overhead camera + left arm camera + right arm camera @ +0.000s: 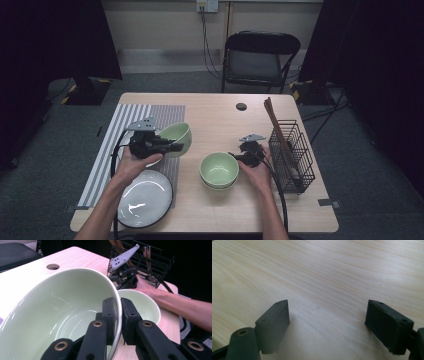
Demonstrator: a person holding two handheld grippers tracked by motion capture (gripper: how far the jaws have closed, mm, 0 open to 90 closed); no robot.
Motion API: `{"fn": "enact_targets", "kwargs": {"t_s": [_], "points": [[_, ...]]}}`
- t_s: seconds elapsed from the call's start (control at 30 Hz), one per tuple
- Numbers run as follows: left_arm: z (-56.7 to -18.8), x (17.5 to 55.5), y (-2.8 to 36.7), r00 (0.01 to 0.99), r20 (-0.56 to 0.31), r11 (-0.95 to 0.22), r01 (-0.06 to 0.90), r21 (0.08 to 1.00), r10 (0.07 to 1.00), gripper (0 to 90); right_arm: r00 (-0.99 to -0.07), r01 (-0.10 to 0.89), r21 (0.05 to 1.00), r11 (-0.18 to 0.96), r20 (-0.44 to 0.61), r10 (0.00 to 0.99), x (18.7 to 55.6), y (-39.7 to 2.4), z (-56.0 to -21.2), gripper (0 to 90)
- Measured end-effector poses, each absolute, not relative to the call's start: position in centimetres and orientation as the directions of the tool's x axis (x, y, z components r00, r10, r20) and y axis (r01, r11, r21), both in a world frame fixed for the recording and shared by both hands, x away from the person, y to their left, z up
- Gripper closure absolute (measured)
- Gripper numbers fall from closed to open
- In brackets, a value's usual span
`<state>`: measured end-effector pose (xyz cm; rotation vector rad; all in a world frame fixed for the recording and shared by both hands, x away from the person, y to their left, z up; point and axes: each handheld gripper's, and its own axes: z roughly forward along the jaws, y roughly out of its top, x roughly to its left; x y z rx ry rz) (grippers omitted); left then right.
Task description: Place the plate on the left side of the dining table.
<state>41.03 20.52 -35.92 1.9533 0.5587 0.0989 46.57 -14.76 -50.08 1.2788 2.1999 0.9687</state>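
My left gripper (174,146) is shut on the rim of a pale green bowl (177,135), which hangs tilted at the right edge of the striped placemat (112,145). In the left gripper view one pad sits inside the bowl (62,305) and the other outside, with the left gripper (117,315) pinching the rim. A second green bowl (219,169) stands in the middle of the table and seems stacked on another. My right gripper (236,156) rests just right of it, and the right gripper (327,312) is open over bare wood (324,270).
A grey plate (145,198) lies near the front left, partly on the placemat. A black wire basket (292,156) with chopsticks stands at the right. There is a round hole (241,106) in the tabletop at the back, and a folding chair (260,60) stands beyond the table.
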Motion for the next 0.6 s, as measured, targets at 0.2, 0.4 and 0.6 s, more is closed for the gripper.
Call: {"fn": "enact_targets", "kwargs": {"t_s": [0.2, 0.4, 0.6], "points": [[-36.3, 41.2, 21.7, 0.869, -0.185, -0.322, 0.357, 0.877, 0.459, 82.7, -0.491, 0.581, 0.741, 0.336, -0.009, 0.871, 46.6, -14.8, -50.1, 18.4], [-36.5, 41.4, 22.6, 0.855, -0.189, -0.308, 0.368, 0.877, 0.483, 82.7, -0.491, 0.581, 0.741, 0.336, -0.009, 0.871, 46.6, -14.8, -50.1, 18.4], [-36.5, 41.5, 23.6, 0.844, -0.177, -0.316, 0.372, 0.873, 0.506, 82.7, -0.491, 0.581, 0.741, 0.336, -0.009, 0.871, 46.6, -14.8, -50.1, 18.4]]}}
